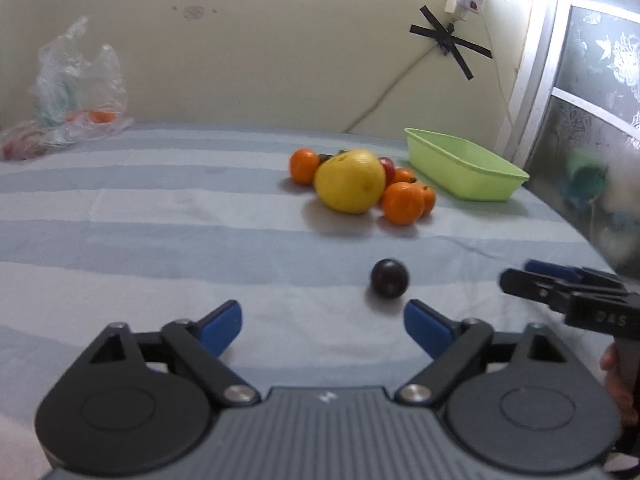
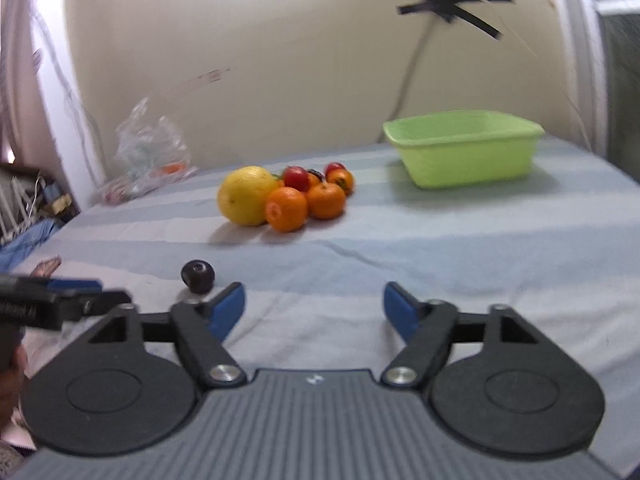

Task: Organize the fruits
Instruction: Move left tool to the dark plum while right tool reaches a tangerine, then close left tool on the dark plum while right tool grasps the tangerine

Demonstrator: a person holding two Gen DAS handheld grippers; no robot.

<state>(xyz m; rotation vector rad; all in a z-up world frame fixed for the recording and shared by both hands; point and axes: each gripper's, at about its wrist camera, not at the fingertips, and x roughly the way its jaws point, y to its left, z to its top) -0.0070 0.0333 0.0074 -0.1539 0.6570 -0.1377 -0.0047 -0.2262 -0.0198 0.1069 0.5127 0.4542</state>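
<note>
Just ahead of my left claw (image 1: 322, 326), off its right fingertip, a dark plum (image 1: 389, 279) lies alone on the striped bed sheet (image 1: 160, 240). Both fingers stand wide apart, gripping nothing. Farther ahead, a yellow grapefruit (image 1: 349, 181) touches a cluster of oranges (image 1: 402, 203) and red tomatoes (image 2: 296, 178). Beyond and right of the cluster sits the green bin (image 1: 464, 168), apart from the fruit. My right claw (image 2: 314, 310) is likewise spread, holding nothing, plum at its left fingertip.

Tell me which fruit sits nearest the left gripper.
The dark plum, lying alone on the striped sheet just ahead of the left gripper. Every other fruit is clustered farther back around the big yellow citrus.
</note>
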